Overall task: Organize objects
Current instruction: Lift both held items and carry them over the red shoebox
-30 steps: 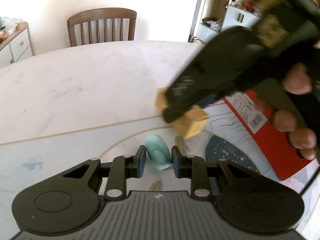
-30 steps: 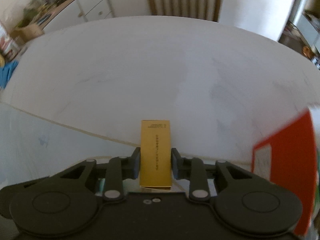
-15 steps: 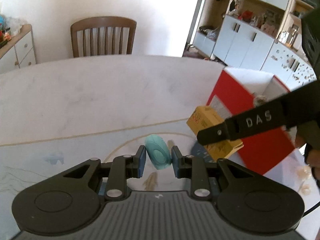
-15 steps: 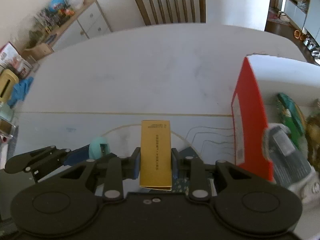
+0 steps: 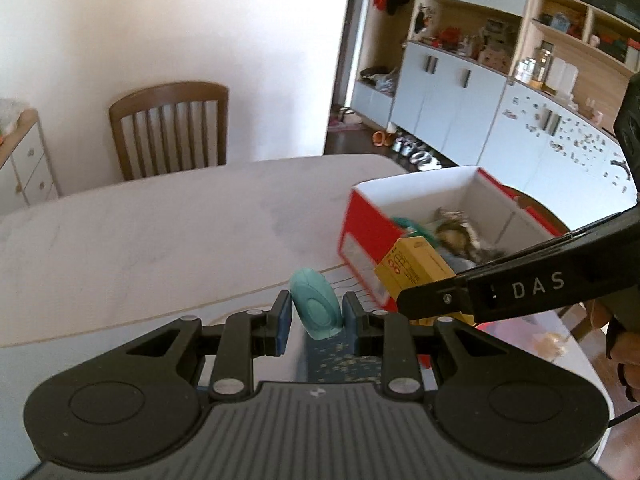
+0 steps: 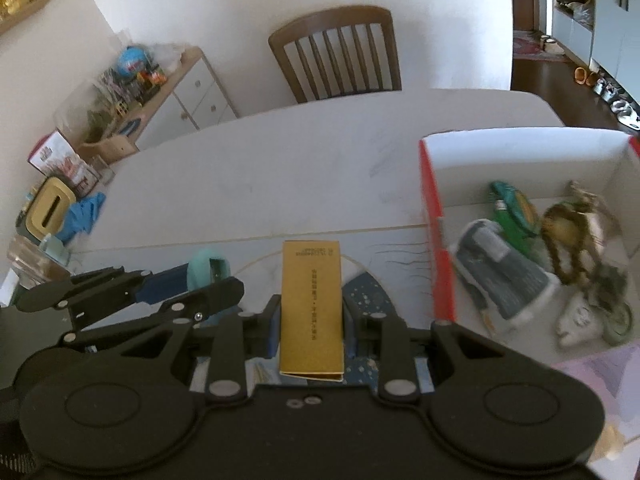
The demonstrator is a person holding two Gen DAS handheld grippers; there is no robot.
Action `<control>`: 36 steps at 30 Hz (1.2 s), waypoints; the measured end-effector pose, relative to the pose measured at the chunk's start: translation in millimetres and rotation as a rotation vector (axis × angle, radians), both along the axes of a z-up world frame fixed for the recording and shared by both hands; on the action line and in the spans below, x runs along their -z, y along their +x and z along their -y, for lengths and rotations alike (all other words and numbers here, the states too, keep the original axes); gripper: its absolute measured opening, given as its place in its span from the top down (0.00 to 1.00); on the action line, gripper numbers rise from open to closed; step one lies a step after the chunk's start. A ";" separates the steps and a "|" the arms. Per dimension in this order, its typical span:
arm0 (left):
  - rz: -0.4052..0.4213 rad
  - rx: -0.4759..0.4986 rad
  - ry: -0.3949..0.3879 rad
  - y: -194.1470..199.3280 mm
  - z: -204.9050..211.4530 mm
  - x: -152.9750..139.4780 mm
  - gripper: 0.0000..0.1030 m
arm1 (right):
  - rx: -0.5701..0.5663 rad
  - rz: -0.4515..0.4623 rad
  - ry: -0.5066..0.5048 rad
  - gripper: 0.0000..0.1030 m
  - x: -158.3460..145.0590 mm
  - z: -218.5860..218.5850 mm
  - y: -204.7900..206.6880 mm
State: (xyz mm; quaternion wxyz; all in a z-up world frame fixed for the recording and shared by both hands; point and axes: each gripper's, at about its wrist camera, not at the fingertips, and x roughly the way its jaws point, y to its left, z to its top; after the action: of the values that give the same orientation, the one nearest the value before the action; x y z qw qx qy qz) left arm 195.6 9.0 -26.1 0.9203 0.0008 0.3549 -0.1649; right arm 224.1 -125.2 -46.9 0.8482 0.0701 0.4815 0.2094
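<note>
My left gripper (image 5: 316,316) is shut on a teal egg-shaped object (image 5: 316,304) and holds it above the table. My right gripper (image 6: 312,320) is shut on a yellow box (image 6: 312,304), also lifted; the box also shows in the left wrist view (image 5: 416,268). The left gripper with the teal object (image 6: 204,270) shows at the left of the right wrist view. A red open box (image 6: 436,240) with white inside stands to the right and holds several items. In the left wrist view the red box (image 5: 368,236) is ahead on the right.
A white table (image 5: 160,232) stretches ahead, with a printed mat (image 6: 368,284) below the grippers. A wooden chair (image 6: 336,56) stands at the far side. A sideboard with clutter (image 6: 132,92) is at the left. Cabinets (image 5: 460,92) line the right wall.
Both grippers rose and tilted up with their loads. The red box came into fuller view, its open inside now showing. The right gripper moved from crossing in front to the right side.
</note>
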 end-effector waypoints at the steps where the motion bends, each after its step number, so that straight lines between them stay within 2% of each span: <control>1: 0.005 0.007 0.000 -1.8 5.1 -3.7 0.74 | 0.006 0.006 0.001 0.73 -1.4 0.8 -1.7; 8: 0.044 0.063 -0.002 -10.2 46.8 -25.1 0.74 | 0.055 0.044 0.007 0.73 -18.1 49.2 -23.5; 16: 0.057 0.107 0.011 -6.7 99.9 -27.4 0.74 | 0.122 0.065 -0.004 0.73 -20.4 109.1 -31.4; 28: 0.042 0.156 0.067 13.9 174.6 -8.1 0.74 | 0.210 0.068 -0.031 0.73 -7.0 191.1 -16.1; 36: -0.009 0.172 0.094 50.8 208.9 10.6 0.74 | 0.250 0.074 -0.051 0.73 4.3 226.6 17.4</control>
State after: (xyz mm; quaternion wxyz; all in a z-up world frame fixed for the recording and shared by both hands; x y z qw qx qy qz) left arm 246.3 -199.9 -36.7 0.9000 0.0738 0.3651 -0.2264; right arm 241.5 -351.8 -51.2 0.8864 0.1001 0.4425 0.0919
